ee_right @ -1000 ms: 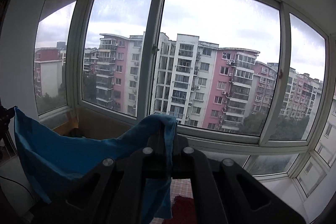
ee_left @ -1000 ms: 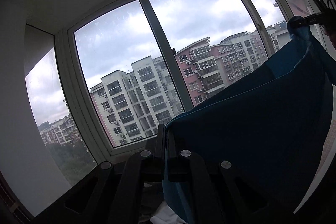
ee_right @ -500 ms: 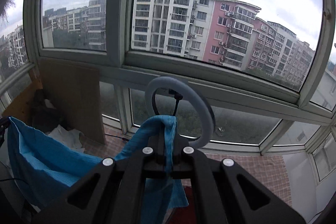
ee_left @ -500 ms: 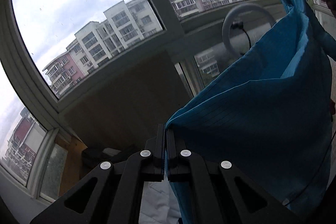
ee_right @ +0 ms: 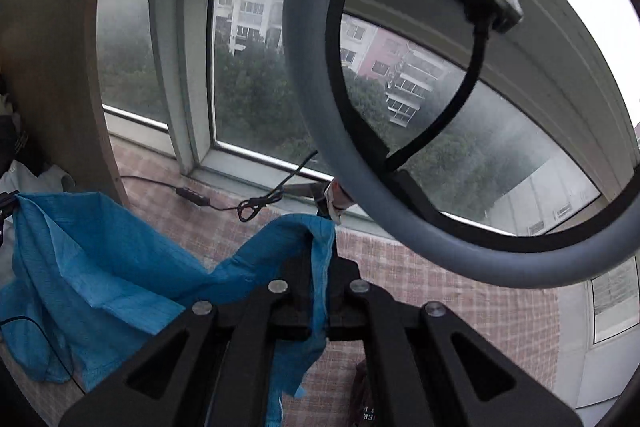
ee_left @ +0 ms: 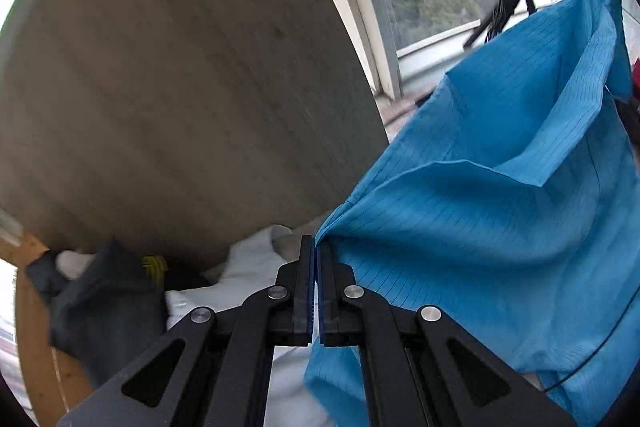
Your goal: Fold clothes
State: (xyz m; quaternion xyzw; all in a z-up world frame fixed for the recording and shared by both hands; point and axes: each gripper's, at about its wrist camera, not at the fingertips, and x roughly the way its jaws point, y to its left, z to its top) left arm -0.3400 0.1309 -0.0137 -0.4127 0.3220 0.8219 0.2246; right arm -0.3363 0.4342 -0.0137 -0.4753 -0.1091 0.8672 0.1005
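Change since the earlier frames: both wrist views have tipped from sky and apartment blocks down to the window sill, a leaning wooden board (ee_left: 180, 87) and the tiled floor (ee_right: 440, 291); the ring light (ee_right: 400, 187), small and distant half a second ago, now fills the right view. Left gripper (ee_left: 314, 267): jaws pressed together on a corner of the blue garment (ee_left: 500, 227), cloth edge pinched at the pad tips and running away to the right. Right gripper (ee_right: 320, 267): jaws clamped on another bunched edge of the same garment, fabric draped over the fingers and hanging below them; this gripper also shows at the top right of the left view, where the cloth peaks. Garment: bright blue, thin, fine dark pinstripe grid, stretched and sagging between the two grippers, held in the air, one loose fold creased across the middle, lower hem hanging free. Surroundings: white cloth (ee_left: 248, 267) and a dark grey item (ee_left: 104, 299) piled at the foot of the board; black cable (ee_right: 248, 205) lying on the tiles below the window.
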